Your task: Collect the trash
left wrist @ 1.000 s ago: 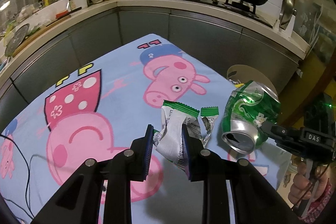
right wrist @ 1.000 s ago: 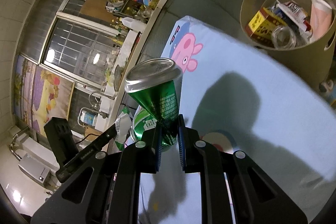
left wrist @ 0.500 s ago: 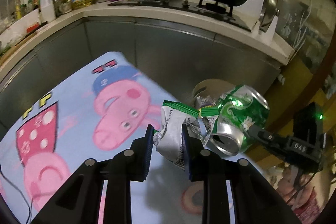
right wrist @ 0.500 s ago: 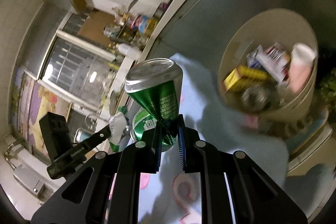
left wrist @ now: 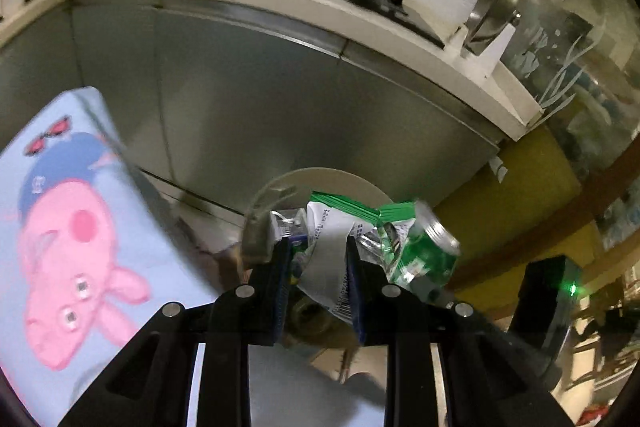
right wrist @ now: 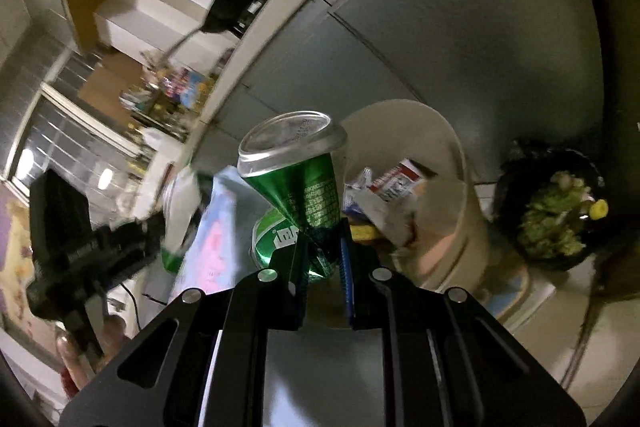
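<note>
Holding both pieces above the round bin is the step; each should be centred over its opening before release. The left hand-held gripper is clamped on the crumpled wrapper, the right hand-held gripper pinches the crushed green can at its waist. Print on both is too small to read.

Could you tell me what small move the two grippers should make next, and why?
Probably ease both a little farther over the beige bin, then release. The left gripper grips a crumpled snack wrapper, the right gripper a crushed green can, and the bin's open mouth, already holding trash, lies just ahead.
</note>
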Available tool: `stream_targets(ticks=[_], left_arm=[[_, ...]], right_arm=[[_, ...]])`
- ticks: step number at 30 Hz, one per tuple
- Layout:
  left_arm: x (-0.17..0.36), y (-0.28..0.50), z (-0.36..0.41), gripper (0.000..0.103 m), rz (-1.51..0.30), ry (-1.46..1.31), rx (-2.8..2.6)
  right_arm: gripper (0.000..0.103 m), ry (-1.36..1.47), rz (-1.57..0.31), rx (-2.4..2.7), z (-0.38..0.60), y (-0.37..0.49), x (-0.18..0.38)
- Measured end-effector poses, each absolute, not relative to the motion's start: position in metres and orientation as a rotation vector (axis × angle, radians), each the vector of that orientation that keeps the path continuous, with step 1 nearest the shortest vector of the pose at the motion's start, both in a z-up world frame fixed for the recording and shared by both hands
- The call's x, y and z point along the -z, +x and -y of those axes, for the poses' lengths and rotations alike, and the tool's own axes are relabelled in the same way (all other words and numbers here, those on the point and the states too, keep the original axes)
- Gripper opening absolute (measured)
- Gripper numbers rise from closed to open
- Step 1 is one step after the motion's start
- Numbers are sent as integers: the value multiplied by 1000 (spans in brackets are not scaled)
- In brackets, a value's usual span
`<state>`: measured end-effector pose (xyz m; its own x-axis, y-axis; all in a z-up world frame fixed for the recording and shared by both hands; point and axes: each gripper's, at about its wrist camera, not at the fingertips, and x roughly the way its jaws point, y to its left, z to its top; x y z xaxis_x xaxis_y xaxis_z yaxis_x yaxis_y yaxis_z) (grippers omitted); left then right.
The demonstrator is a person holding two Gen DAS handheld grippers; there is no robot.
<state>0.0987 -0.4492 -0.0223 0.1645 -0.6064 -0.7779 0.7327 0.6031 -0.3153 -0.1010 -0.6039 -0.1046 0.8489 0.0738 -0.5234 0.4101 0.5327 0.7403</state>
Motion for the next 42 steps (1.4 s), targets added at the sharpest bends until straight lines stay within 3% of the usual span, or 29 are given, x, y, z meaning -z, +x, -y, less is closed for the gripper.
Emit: stream_targets(ticks=[8, 9, 10, 12, 13, 16, 20, 27, 28, 33, 37, 42], left_arm=[[59, 112, 494, 30, -1068, 178, 945], [62, 114, 499, 37, -1082, 178, 940], [68, 115, 504, 50, -1098, 185, 920], [75, 115, 508, 59, -1105, 197, 901], [77, 115, 508, 59, -1107, 204, 897], [77, 110, 501, 59, -1113, 213, 903], [59, 92, 479, 59, -1004, 280, 893], [27, 61, 437, 77, -816, 346, 796], [22, 55, 430, 82, -798, 344, 780], [-1, 31, 401, 91, -734, 327, 757], [-16, 16, 379, 99, -682, 332, 744], [-31, -1, 355, 100, -625, 342, 703]], right_arm=[[16, 964, -614, 321, 607, -93, 124], [17, 963, -614, 330, 608, -92, 125], [20, 961, -612, 339, 609, -90, 126], [35, 958, -602, 363, 608, -91, 124], [42, 957, -590, 371, 606, -93, 122], [42, 936, -570, 384, 600, -99, 116], [42, 922, -548, 403, 588, -111, 105], [46, 877, -537, 454, 556, -134, 85], [50, 876, -531, 464, 553, -138, 81], [67, 818, -497, 515, 523, -157, 55], [68, 797, -479, 509, 504, -169, 40], [68, 773, -471, 486, 483, -179, 23]])
